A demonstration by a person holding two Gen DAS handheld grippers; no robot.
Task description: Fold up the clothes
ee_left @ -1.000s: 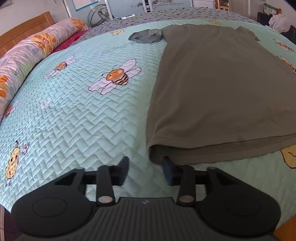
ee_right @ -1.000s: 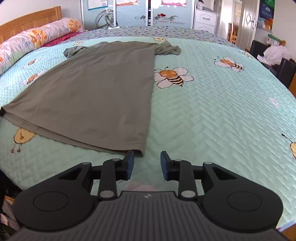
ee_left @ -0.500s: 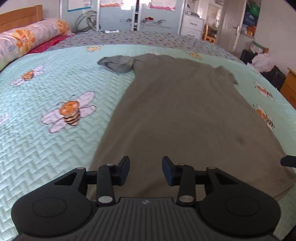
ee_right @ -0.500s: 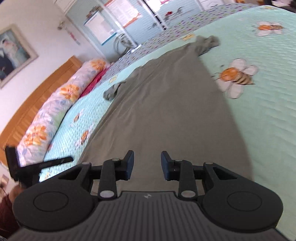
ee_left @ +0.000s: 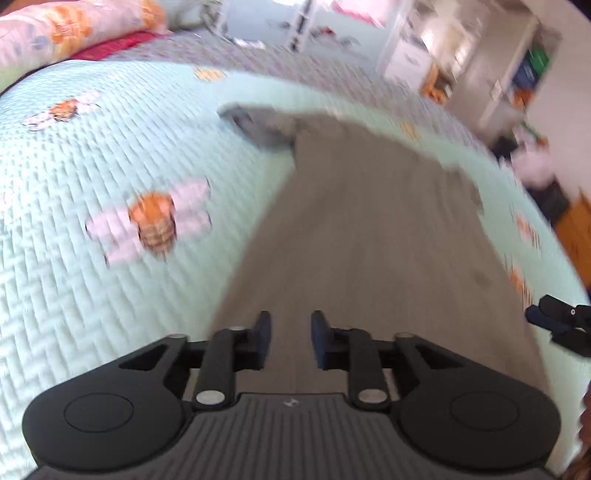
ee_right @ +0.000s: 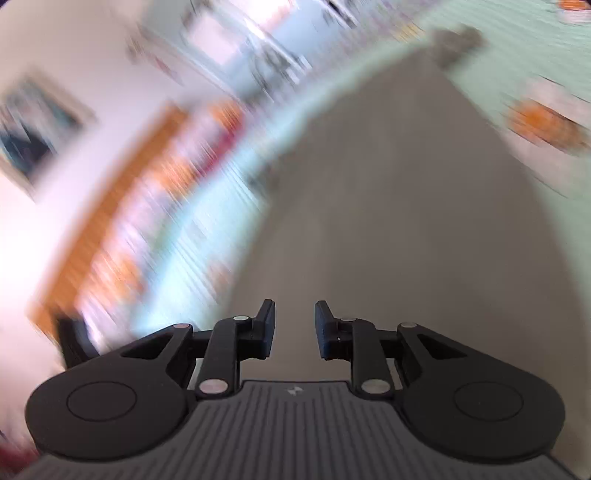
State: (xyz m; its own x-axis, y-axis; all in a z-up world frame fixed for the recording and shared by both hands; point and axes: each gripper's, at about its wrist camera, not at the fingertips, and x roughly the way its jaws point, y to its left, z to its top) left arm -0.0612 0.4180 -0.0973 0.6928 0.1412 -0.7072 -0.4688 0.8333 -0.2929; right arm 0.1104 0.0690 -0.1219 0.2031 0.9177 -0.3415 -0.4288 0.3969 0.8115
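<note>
Left wrist view: a bed under a mint-green quilted bedspread (ee_left: pixel 92 295) printed with orange bees fills the frame, blurred by motion. A long olive-grey cotton garment (ee_left: pixel 369 240) lies flat on it, running away from the camera, with a crumpled grey sleeve (ee_left: pixel 258 125) at its far left corner. A floral bolster pillow (ee_left: pixel 74 26) lies at the bed's far left edge. The left claw (ee_left: pixel 288 339) hangs over the garment's near end, released, nothing between its fingers. At the right edge the right claw (ee_left: pixel 554 325) shows partly. In the right wrist view, heavily smeared, the right claw (ee_right: pixel 294 328) is likewise parted and empty above the garment (ee_right: pixel 406 221).
</note>
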